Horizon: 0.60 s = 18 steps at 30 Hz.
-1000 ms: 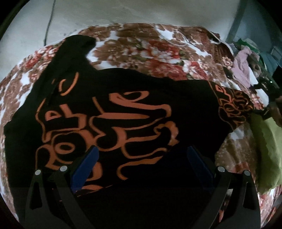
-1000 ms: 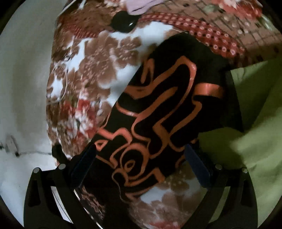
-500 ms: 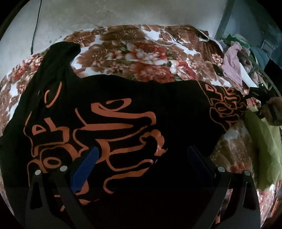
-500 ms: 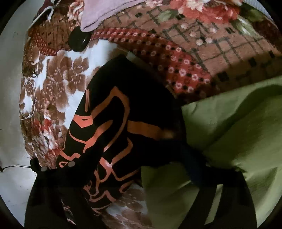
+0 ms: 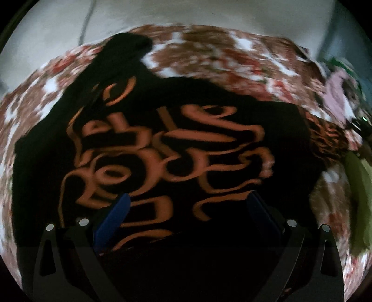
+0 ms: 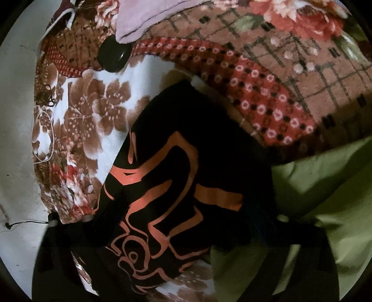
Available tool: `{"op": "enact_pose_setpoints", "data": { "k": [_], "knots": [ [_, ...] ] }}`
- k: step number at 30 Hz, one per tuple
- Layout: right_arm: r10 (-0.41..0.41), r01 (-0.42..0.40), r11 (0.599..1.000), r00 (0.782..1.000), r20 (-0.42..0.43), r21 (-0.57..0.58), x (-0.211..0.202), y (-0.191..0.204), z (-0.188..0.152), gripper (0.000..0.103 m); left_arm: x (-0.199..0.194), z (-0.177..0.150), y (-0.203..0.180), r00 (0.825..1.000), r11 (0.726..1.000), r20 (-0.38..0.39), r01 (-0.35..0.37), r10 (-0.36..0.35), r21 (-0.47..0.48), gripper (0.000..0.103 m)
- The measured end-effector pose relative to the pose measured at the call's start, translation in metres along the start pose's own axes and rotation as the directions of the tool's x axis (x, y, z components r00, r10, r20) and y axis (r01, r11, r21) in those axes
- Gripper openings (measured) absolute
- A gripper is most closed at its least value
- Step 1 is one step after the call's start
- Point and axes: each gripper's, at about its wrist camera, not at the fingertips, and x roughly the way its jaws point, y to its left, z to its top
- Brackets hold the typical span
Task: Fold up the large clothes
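Note:
A black shirt (image 5: 148, 111) with orange lettering lies spread on a floral bedspread (image 5: 232, 60); this view is motion-blurred. My left gripper (image 5: 188, 209) hovers over the shirt's lower front, open, with nothing between its blue pads (image 5: 116, 213). In the right wrist view one black sleeve (image 6: 186, 185) with orange print lies slantwise on the bedspread (image 6: 93, 111). My right gripper (image 6: 188, 216) is low over it, jaws closing, with the sleeve between the dark fingers (image 6: 114, 206). The pads do not press on it.
A green cloth (image 6: 325, 185) lies against the sleeve's right edge, also visible as a green cloth (image 5: 355, 176). A patterned blanket (image 6: 279, 69), a lilac garment (image 6: 148, 16) and a round black object (image 6: 114, 55) sit beyond. A white cord (image 6: 44, 139) lies near the bed's left edge.
The left gripper has swung sideways, so the shirt now sits further right in its blurred view. The right gripper has come down over the sleeve end and its jaws have narrowed.

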Motion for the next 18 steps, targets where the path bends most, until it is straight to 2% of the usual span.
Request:
{"op": "enact_pose_setpoints", "data": {
  "k": [2, 3, 5, 8, 12, 18],
  "knots": [
    [-0.006, 0.006, 1.000, 1.000, -0.003, -0.011, -0.001, -0.006, -0.001, 0.055, 0.007, -0.006, 0.014, 0.999, 0.998, -0.018, -0.051, 0.050, -0.025, 0.098],
    [-0.013, 0.013, 1.000, 1.000, -0.007, -0.016, -0.001, -0.008, -0.001, 0.048, 0.009, -0.008, 0.018, 0.998, 0.997, -0.023, -0.065, 0.064, -0.039, 0.098],
    [-0.028, 0.028, 0.999, 1.000, -0.012, -0.025, -0.002, -0.016, -0.001, 0.020, 0.011, -0.010, 0.027, 0.997, 0.995, -0.015, -0.078, 0.077, -0.065, 0.098],
    [-0.001, 0.001, 0.999, 1.000, -0.007, -0.040, -0.006, -0.021, -0.003, 0.014, 0.020, -0.012, 0.030, 0.996, 0.994, -0.022, -0.092, 0.091, -0.058, 0.098],
    [0.015, -0.013, 0.996, 1.000, 0.021, -0.087, -0.014, -0.015, -0.008, 0.012, 0.043, -0.017, 0.032, 0.993, 0.991, -0.072, -0.104, 0.098, -0.084, 0.098],
    [-0.046, 0.075, 0.961, 0.992, 0.115, -0.268, -0.038, 0.028, -0.032, 0.010, 0.050, -0.023, 0.028, 0.989, 0.987, -0.051, -0.143, 0.139, -0.072, 0.099]
  ]
}}
